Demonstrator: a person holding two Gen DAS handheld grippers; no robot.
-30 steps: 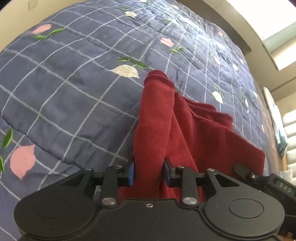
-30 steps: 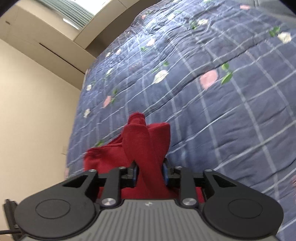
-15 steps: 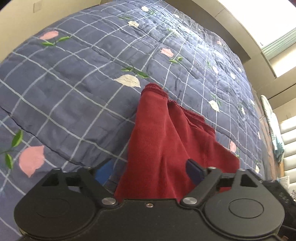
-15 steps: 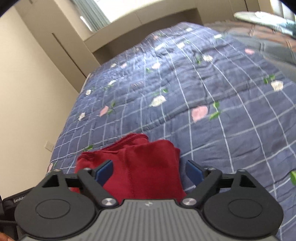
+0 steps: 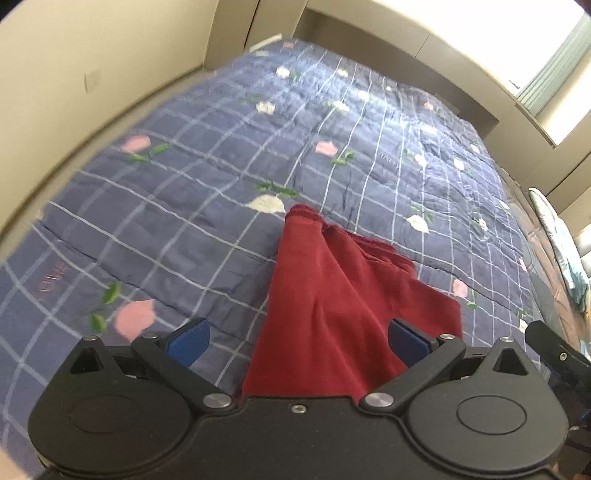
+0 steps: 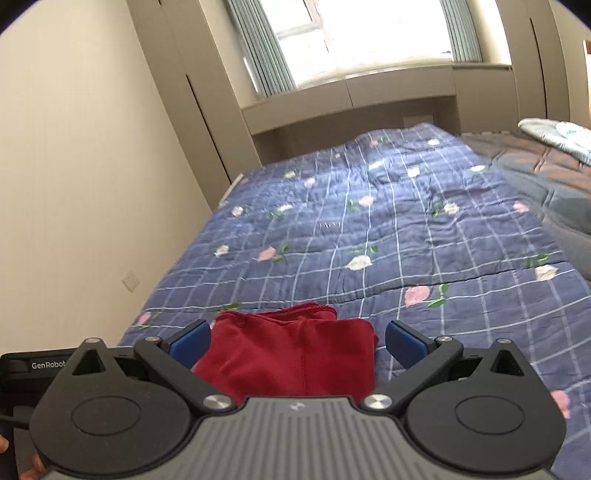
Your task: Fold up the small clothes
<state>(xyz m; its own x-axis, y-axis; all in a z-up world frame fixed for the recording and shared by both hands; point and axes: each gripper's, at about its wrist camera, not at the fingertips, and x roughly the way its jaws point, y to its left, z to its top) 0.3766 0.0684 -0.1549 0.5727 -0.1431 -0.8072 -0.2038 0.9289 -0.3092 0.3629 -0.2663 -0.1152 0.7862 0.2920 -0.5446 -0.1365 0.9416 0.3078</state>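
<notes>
A small dark red garment [image 5: 332,295] lies folded on the blue checked quilt [image 5: 203,177]. In the left wrist view it runs from a point near a white flower back under my left gripper [image 5: 297,343]. That gripper's jaws are opening and stand wide, its blue pads [image 5: 188,341] clear of the cloth. In the right wrist view the red garment [image 6: 291,354] is a flat folded block below my right gripper [image 6: 297,343]. Its jaws are opening too, the blue pads [image 6: 406,343] apart on either side of the cloth and above it. The garment's near edge is hidden by both gripper bodies.
The quilt [image 6: 388,240] covers a bed against a beige wall [image 6: 81,184], with a window [image 6: 369,33] beyond its far end. A grey-brown blanket [image 6: 546,177] and pale bedding [image 6: 554,136] lie at the right. The other gripper's black body [image 6: 33,365] shows at lower left.
Both grippers went from shut on red cloth folds to wide open. Both have lifted and drawn back, so more bed and room shows. The garment dropped flat onto the quilt.
</notes>
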